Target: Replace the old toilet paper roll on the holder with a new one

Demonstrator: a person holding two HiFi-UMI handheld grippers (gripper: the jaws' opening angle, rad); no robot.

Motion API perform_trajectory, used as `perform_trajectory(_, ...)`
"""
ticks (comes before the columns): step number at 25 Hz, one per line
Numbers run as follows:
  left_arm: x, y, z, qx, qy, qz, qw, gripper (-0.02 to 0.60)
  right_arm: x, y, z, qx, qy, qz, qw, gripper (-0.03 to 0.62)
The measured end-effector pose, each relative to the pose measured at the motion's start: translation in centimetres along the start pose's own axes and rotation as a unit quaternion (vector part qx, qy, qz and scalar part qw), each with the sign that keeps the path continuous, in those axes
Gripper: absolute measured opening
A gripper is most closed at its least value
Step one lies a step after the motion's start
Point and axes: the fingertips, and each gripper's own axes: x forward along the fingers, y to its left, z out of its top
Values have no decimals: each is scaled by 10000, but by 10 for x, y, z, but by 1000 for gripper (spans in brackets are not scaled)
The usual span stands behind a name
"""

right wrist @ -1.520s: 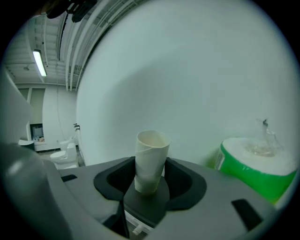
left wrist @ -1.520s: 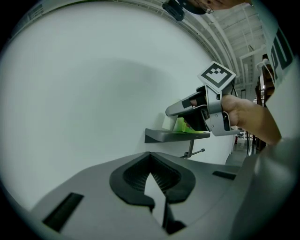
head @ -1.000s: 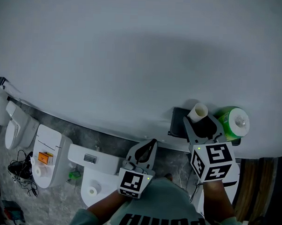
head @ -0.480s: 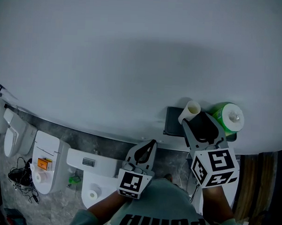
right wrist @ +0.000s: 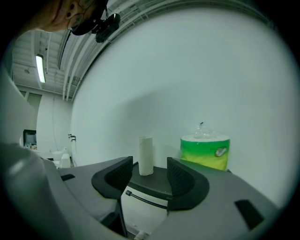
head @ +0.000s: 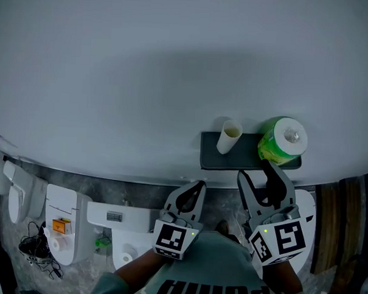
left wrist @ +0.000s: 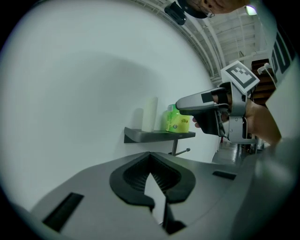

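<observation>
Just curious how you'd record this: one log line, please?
empty cardboard tube: upright on dark shelf | right gripper: jaws just been opening, nothing between | left gripper: shut

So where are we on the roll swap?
Done: empty cardboard tube stands on the shelf; holder bar is bare. In hand: nothing; right gripper has just been opening, empty, short of the shelf; left gripper shut. Left: get the green-wrapped new roll onto the bar.

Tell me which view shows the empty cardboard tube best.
The right gripper view: the cardboard tube stands upright on the shelf, centred, its whole side visible. The head view shows its open top from above; the left gripper view shows it small and distant.
</observation>
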Motion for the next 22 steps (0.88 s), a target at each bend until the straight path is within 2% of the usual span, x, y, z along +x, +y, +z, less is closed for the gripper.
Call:
perform_trajectory(4,6,-11,2,54,-74,-128,9999,3,-16,-7,-14,20,-11,-159,9999,219)
perform_trajectory(8,7,-23,-1,115,64,-272,9995,5,-34,-15,-31,103,-2,-337,9994,148)
perform_trajectory(12,12,-28,-5,150,3,-276,9995,3,-45,-23,-53,198,67,-491,9986,69)
perform_trajectory(17,18,-40,-5,198,2,-285,9994,3,-56,-34,-66,232,127,-594,9979,35)
perform_trajectory(22,23,-51,-2,315,-25,-211,9993,3,-60,-42,-79,198,222,-514,9982,31)
